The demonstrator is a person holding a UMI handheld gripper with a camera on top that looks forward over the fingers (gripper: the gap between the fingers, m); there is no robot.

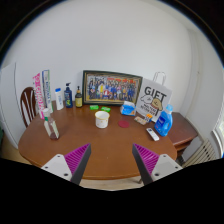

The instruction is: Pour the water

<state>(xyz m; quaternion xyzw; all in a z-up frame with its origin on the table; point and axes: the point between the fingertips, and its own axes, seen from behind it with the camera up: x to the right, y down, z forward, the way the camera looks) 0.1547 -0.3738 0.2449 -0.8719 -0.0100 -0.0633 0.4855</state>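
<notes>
Jaws released (nothing between); pale cylindrical cup (101,119) beyond, on glossy round wooden table (100,148)

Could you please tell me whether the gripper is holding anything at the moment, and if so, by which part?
Nothing is held. The gripper is open, its fingers apart with only bare table between them; the white cup stands beyond them, untouched.

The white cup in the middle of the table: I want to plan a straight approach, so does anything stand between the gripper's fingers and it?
Nothing visible does. The gripper is open, and bare table lies between its fingers and the white cup. The glass and the blue bottle stand off to either side.
</notes>
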